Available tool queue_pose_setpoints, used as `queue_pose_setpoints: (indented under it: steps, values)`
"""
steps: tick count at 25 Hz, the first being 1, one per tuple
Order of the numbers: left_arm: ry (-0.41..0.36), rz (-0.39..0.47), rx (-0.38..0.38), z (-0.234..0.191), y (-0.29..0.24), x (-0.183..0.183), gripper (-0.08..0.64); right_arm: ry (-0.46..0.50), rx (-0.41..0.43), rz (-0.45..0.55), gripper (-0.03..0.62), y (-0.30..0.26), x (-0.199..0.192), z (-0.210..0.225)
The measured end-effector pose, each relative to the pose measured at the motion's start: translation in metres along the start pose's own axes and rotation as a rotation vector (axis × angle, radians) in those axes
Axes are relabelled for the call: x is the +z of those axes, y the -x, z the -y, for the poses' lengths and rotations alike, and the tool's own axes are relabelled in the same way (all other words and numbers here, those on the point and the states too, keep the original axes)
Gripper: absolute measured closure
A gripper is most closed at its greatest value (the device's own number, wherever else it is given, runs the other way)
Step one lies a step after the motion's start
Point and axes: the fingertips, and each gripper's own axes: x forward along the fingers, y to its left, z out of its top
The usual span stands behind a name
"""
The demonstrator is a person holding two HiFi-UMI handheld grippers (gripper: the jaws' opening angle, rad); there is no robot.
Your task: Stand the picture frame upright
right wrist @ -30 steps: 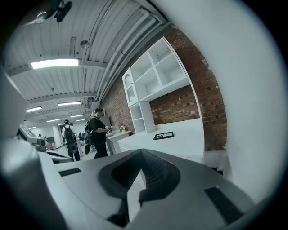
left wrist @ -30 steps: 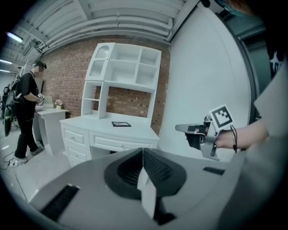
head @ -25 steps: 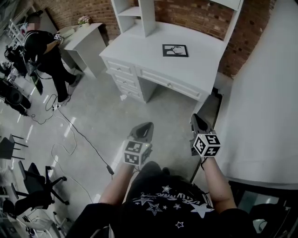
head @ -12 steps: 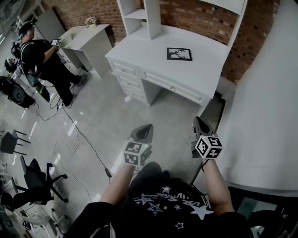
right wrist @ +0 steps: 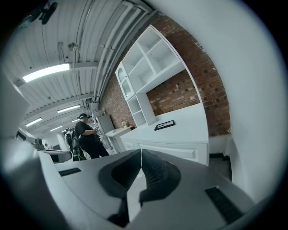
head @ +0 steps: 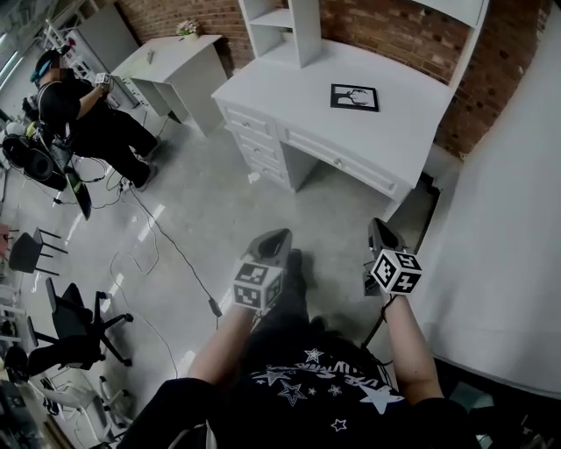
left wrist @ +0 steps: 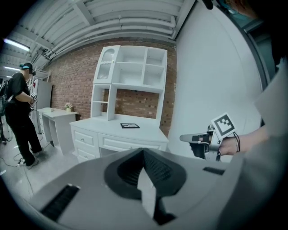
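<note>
A black picture frame [head: 354, 97] lies flat on the top of a white desk [head: 289, 98] against the brick wall, far ahead of me. It also shows small in the left gripper view as the frame [left wrist: 130, 126] and in the right gripper view as the frame [right wrist: 164, 125]. My left gripper [head: 274, 241] and right gripper [head: 379, 231] hang side by side over the floor, well short of the desk. Both are shut with nothing between the jaws. In the left gripper view the right gripper [left wrist: 186, 138] shows at the right.
The desk carries a white shelf unit [head: 285, 26] at its back. A smaller white table [head: 172, 57] stands to the left, with a person in black [head: 83, 114] beside it. Cables [head: 166, 254] trail over the floor; office chairs [head: 74, 324] stand at left. A white wall [head: 508, 210] runs along my right.
The head view has shifted so that the desk and frame sit further right and lower in the picture. Both grippers remain shut, side by side; the right one has dropped slightly.
</note>
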Motion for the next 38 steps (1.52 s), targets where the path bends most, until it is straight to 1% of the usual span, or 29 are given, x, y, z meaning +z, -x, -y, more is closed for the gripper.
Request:
queue_pose_setpoints:
  steps: [3,8,14,18,24,27,30,33,38]
  values:
    - [0.009,-0.009,0.007,-0.009,-0.006,-0.002,0.541,-0.006,0.001,-0.021,0.577,-0.011,-0.005,0.001]
    - [0.028,-0.010,0.002,-0.027,-0.024,0.000,0.541,0.009,-0.004,-0.035,0.577,-0.033,-0.001,0.006]
    - [0.068,-0.002,-0.003,-0.053,-0.061,0.007,0.541,-0.003,-0.054,-0.024,0.577,-0.060,0.016,0.031]
    - [0.074,0.005,-0.028,-0.070,-0.090,0.019,0.541,-0.019,-0.084,-0.022,0.577,-0.086,0.030,0.045]
    - [0.078,0.006,-0.050,-0.114,-0.145,0.047,0.541,-0.020,-0.109,-0.032,0.577,-0.147,0.048,0.055]
    - [0.065,-0.020,-0.071,-0.134,-0.178,0.061,0.541,-0.067,-0.139,-0.050,0.577,-0.183,0.051,0.065]
    - [0.060,-0.056,-0.093,-0.156,-0.206,0.068,0.541,-0.101,-0.168,-0.074,0.577,-0.216,0.051,0.072]
    - [0.062,-0.086,-0.110,-0.181,-0.231,0.076,0.541,-0.140,-0.207,-0.075,0.577,-0.249,0.058,0.078]
    - [0.042,-0.117,-0.148,-0.214,-0.271,0.089,0.541,-0.177,-0.285,-0.091,0.577,-0.294,0.066,0.090]
